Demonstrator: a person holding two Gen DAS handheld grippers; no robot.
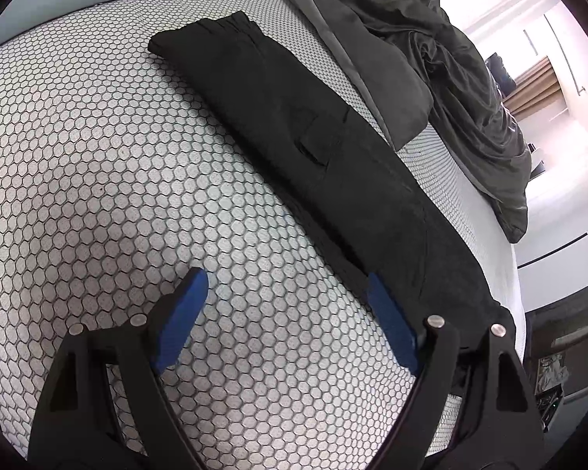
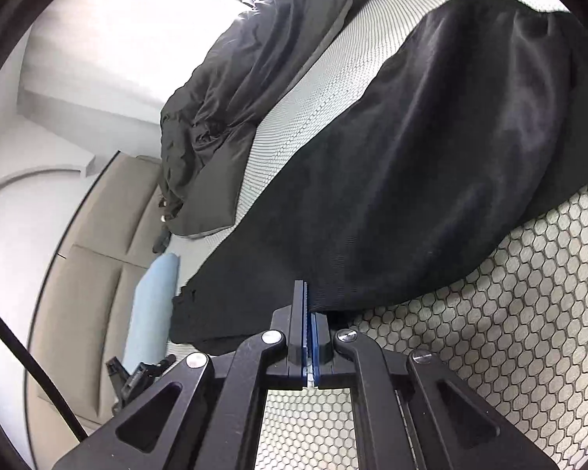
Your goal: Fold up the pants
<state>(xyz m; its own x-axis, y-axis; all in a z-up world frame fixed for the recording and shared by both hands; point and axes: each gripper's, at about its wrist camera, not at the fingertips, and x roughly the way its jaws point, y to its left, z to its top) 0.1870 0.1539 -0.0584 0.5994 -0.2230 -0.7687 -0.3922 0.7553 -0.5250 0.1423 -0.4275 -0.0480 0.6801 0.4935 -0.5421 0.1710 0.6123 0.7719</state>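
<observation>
The black pants [image 1: 313,137] lie folded lengthwise in a long strip on the honeycomb-patterned bed cover [image 1: 98,156], running from far centre to near right. My left gripper [image 1: 286,305] is open and empty, hovering above the cover by the pants' near end; its right blue pad [image 1: 392,325] is at the pants' edge. In the right wrist view, my right gripper [image 2: 307,305] is shut on the edge of the pants [image 2: 431,156], and the fabric is lifted and drapes away from the pads.
A dark grey duvet [image 1: 431,58] is bunched along the far right side of the bed; it also shows in the right wrist view [image 2: 235,78]. A beige padded headboard [image 2: 98,254] and a light blue pillow [image 2: 153,313] lie beyond the bed edge.
</observation>
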